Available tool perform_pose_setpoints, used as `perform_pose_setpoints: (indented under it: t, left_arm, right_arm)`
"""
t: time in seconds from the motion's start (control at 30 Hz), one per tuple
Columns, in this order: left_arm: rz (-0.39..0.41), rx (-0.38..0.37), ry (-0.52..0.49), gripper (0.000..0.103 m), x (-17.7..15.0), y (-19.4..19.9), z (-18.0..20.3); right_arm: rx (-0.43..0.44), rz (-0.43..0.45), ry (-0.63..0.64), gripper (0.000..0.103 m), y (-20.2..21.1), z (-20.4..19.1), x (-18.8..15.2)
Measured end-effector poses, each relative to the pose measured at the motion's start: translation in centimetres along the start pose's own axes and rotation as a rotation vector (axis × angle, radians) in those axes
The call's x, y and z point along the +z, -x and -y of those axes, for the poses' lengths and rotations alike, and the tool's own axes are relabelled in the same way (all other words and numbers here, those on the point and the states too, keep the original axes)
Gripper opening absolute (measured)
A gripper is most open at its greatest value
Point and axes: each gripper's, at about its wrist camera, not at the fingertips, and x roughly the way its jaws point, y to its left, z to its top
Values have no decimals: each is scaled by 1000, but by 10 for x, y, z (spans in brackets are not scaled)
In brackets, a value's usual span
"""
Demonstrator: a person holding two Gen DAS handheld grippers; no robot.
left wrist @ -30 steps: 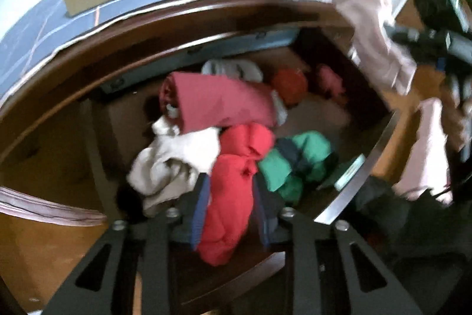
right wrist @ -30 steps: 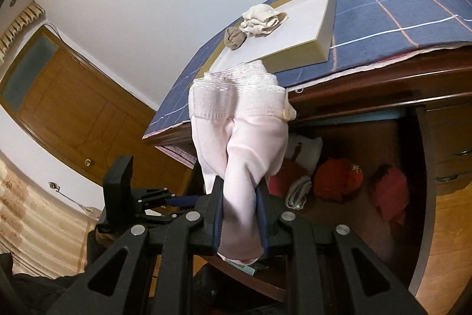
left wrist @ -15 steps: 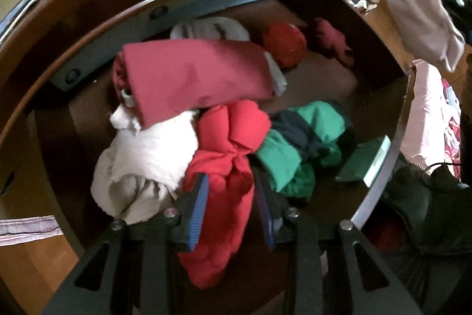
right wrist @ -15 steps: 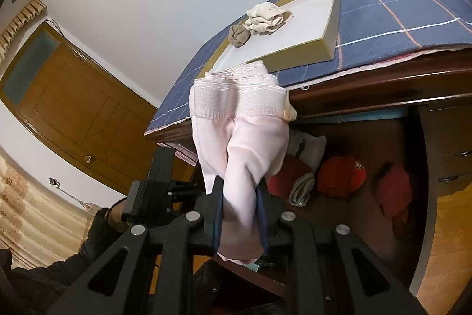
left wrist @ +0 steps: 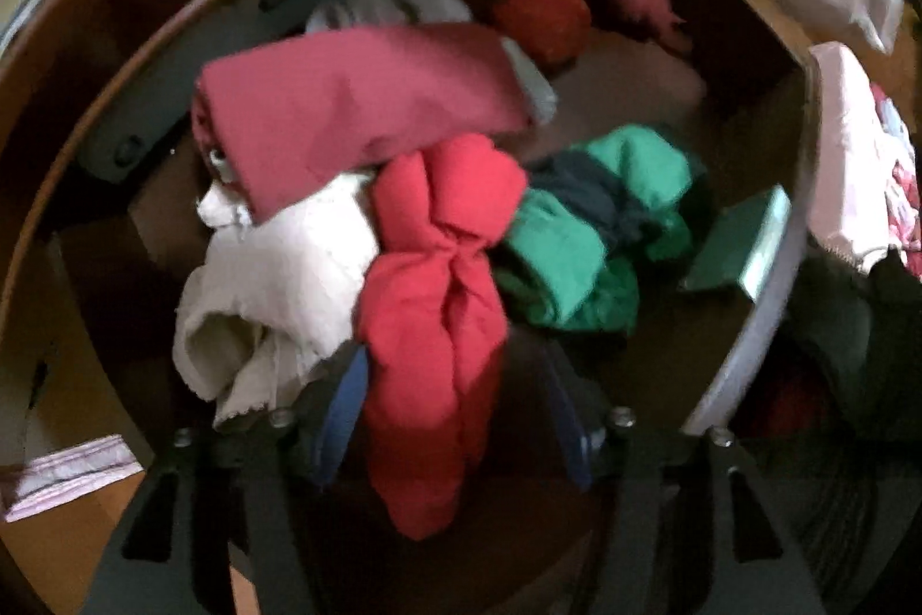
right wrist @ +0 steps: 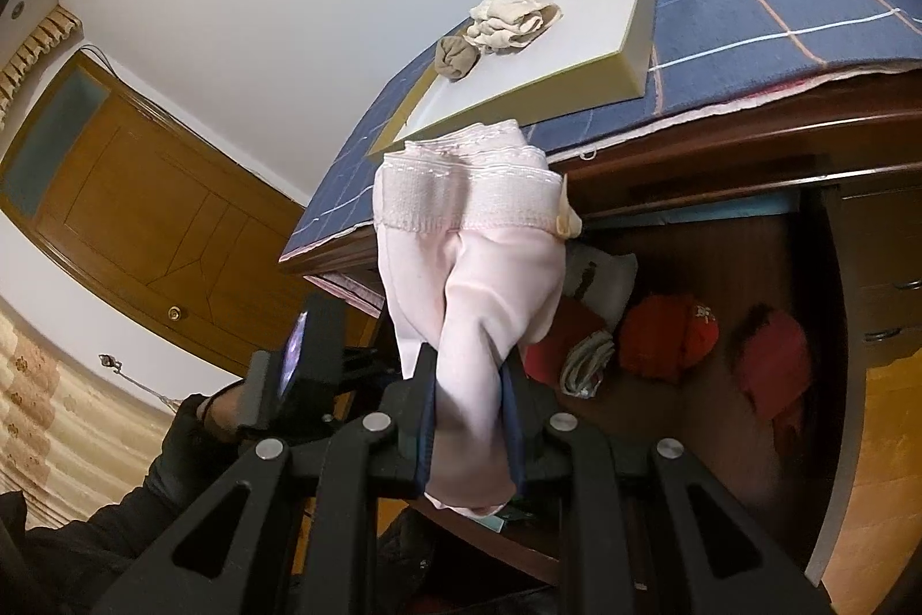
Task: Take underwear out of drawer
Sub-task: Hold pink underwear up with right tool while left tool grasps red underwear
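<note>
The open wooden drawer holds a heap of folded underwear. A bright red piece lies in the middle, between a cream one and a green one, with a maroon one behind. My left gripper points straight down into the drawer. Its jaws are opening with the red piece between them, and the right pad stands apart from the cloth. My right gripper is shut on pale pink underwear, held up in front of the drawer.
A blue checked cloth covers the top above the drawer. On it stands a shallow white tray with two balled pieces. A person's gloved hand holds the left gripper at the lower left. More red pieces lie at the drawer's back.
My left gripper has sunk closer to the heap and its jaws have spread apart around the bright red piece. The right gripper and the pink underwear have stayed still.
</note>
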Motion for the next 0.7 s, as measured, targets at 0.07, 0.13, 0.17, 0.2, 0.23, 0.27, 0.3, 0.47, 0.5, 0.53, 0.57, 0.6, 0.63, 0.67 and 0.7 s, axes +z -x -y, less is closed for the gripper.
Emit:
perform_pose_setpoints:
  t: [0.07,0.13,0.17,0.2,0.23,0.27,0.3,0.47,0.5,0.53,0.57,0.6,0.63,0.67,0.7]
  left_arm:
    - [-24,-31,32,67,2,-6,-8]
    - [-48,-101,80,68,3,-14,-16]
    - [-52,-116,96,66,3,-17,-17]
    - [-56,-114,121,50,4,-20,-20]
    - [-80,-72,121,49,3,-28,-20]
    - [-83,-82,125,48,3,-32,-20]
    - [-71,-100,138,46,2,-32,-21]
    - [34,-115,205,38,-17,-14,-24]
    - [77,-124,215,38,-26,-5,-22]
    - [104,-133,218,38,-30,2,-20]
    - [133,-138,221,38,-34,9,-18]
    - [172,-139,228,38,-40,18,-17]
    - [211,-141,240,38,-47,30,-16]
    - [251,-143,254,38,-53,41,-15]
    - [271,-146,261,38,-55,49,-20]
  right_arm:
    - [-1,2,7,23,2,-2,0]
    - [1,4,13,23,3,-2,0]
    - [1,5,12,23,3,-2,0]
    - [1,6,10,23,4,-1,0]
    - [3,7,6,23,4,-1,0]
    - [6,8,1,23,4,0,0]
    - [9,9,-4,23,4,1,0]
    - [11,33,-14,23,10,4,0]
    - [11,41,-15,23,12,4,1]
    - [12,50,-17,23,14,4,2]
    - [14,57,-19,23,16,5,3]
    - [15,63,-22,23,18,5,4]
    - [16,70,-24,23,21,4,5]
    - [17,75,-23,23,22,3,5]
    - [17,80,-21,23,23,2,6]
